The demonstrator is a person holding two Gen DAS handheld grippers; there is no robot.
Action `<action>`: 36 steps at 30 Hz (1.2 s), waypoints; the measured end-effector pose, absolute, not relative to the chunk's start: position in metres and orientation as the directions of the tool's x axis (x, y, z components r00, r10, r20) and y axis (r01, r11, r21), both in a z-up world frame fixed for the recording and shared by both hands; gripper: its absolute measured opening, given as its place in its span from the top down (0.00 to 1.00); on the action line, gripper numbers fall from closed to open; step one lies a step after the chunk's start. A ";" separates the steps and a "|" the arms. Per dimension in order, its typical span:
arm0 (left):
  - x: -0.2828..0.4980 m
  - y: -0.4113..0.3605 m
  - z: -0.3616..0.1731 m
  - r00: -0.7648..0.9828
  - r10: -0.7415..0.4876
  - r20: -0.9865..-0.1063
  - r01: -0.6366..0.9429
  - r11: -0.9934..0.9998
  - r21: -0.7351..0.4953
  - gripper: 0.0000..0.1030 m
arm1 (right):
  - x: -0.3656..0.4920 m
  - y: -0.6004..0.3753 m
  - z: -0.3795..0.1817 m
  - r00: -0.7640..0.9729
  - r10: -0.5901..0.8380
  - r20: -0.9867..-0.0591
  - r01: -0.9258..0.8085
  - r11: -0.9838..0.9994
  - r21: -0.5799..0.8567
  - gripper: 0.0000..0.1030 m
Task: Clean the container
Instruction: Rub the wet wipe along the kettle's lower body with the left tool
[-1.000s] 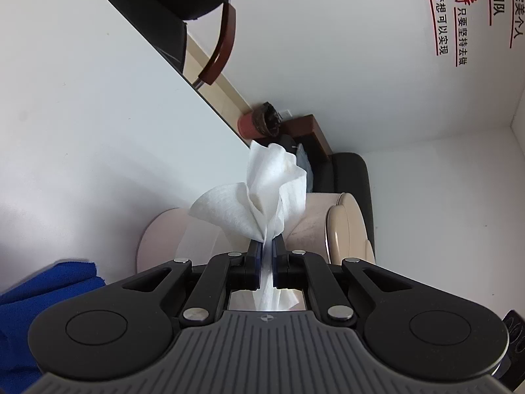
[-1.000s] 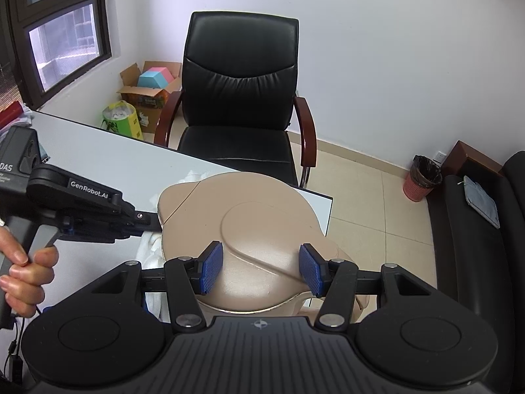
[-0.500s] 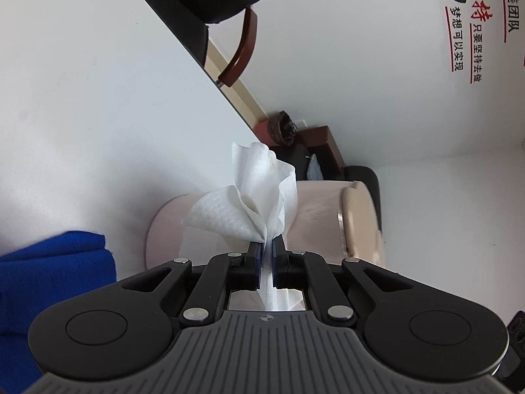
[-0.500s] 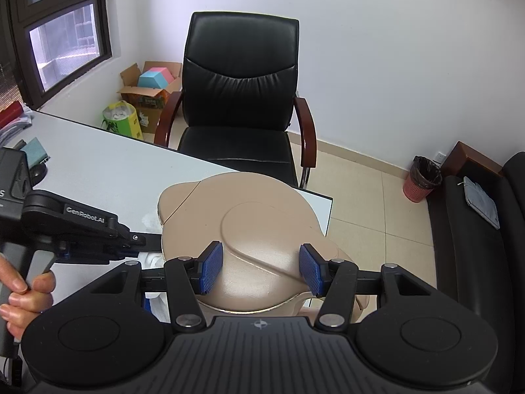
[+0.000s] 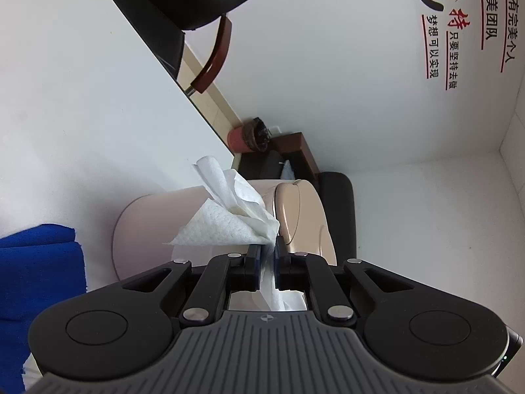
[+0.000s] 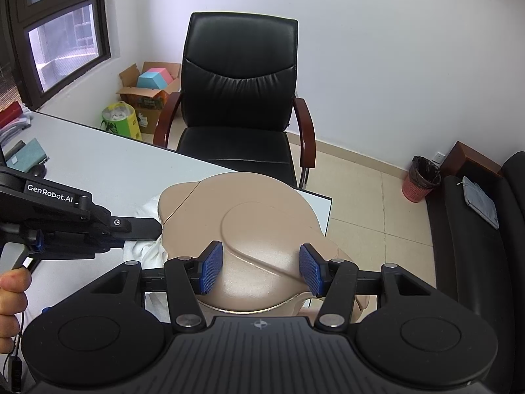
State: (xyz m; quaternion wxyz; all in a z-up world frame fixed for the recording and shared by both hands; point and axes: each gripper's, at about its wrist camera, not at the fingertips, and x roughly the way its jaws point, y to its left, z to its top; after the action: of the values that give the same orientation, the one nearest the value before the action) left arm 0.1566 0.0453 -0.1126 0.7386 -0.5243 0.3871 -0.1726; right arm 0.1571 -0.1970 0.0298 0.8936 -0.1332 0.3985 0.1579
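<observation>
At frame centre, the left tongs (image 5: 268,264) pinch a white tissue (image 5: 229,220), now swung leftward against the tan container (image 6: 249,239) on the desk (image 6: 108,164); right tongs (image 6: 259,271) clamp its lid — wiping looks underway.

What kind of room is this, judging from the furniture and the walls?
Most likely a small office or meeting room: a black leather armchair stands at a white desk, a slogan in red Chinese characters is on the wall, and a wastebasket stands on the tiled floor.
</observation>
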 end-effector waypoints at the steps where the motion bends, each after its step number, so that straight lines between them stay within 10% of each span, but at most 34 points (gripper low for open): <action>1: 0.157 0.045 -0.115 0.638 -0.660 -0.396 -0.160 0.390 -0.907 0.92 | 0.158 -0.198 0.030 0.632 0.176 -0.754 -0.389 0.915 -0.112 0.46; 21: 0.173 0.049 -0.171 0.585 -0.617 -0.526 -0.273 0.461 -0.844 0.94 | 0.158 -0.190 0.029 0.634 0.178 -0.753 -0.391 0.913 -0.114 0.46; 36: 0.160 0.051 -0.130 0.663 -0.630 -0.404 -0.218 0.354 -0.910 0.94 | 0.157 -0.190 0.027 0.638 0.179 -0.749 -0.391 0.913 -0.114 0.46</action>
State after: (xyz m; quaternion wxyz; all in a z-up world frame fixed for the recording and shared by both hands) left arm 0.1598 0.0509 -0.1296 0.7270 -0.5505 0.3852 -0.1419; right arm 0.1570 -0.1902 0.0272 0.8950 -0.1341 0.3945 0.1594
